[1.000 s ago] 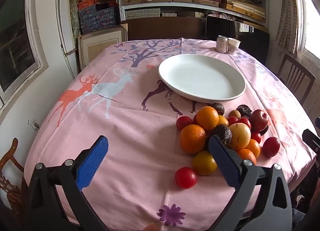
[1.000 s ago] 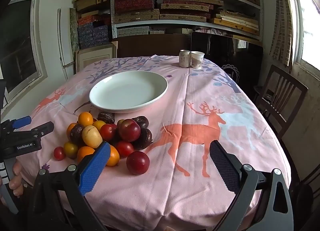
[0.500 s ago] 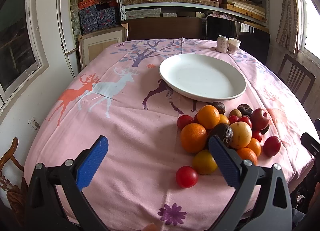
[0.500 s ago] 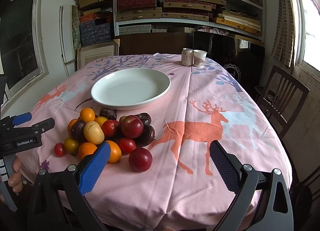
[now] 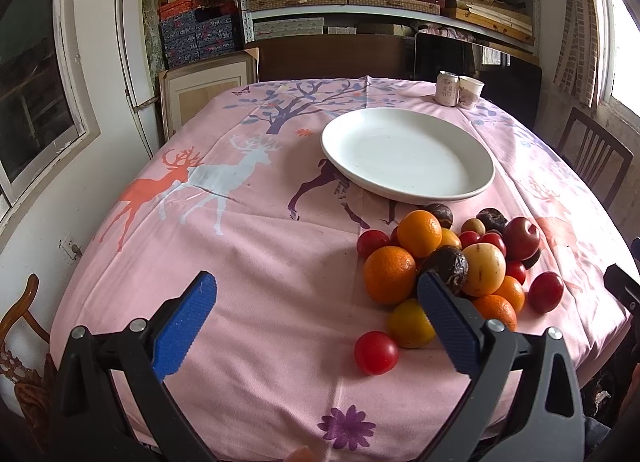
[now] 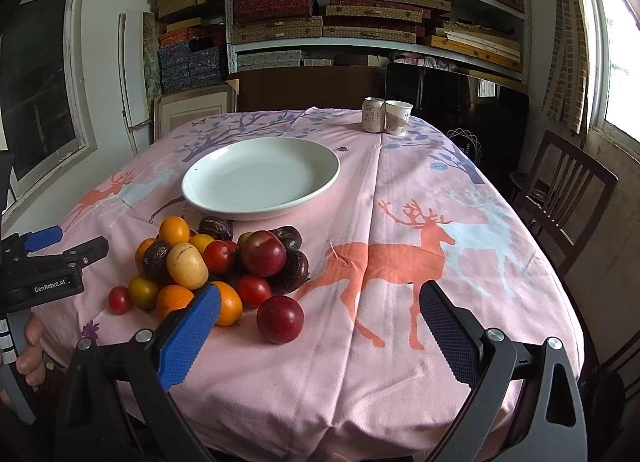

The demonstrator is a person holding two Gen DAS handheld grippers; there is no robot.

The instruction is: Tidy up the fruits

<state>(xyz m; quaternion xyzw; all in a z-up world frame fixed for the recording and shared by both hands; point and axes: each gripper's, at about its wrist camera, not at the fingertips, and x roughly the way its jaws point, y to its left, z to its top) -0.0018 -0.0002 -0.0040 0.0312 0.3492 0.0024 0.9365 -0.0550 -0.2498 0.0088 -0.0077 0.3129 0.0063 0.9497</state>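
Soft daylight fills both fisheye views. It enters from a window (image 6: 618,61) at the upper right of the frame, which is blown out to plain white. The pink tablecloth (image 5: 280,254) is evenly lit and sharp. The white plate (image 6: 260,177) shows a gentle sheen, and the heaped fruits (image 5: 452,262) cast short, soft shadows on the cloth beside them. Dark vignetting rounds off all four corners. Straight lines bend strongly near the edges, so the shelves (image 6: 360,45) bow and the window frame at the left curves. The lower corners fall into deep shadow. Detail at the far rim looks smeared.
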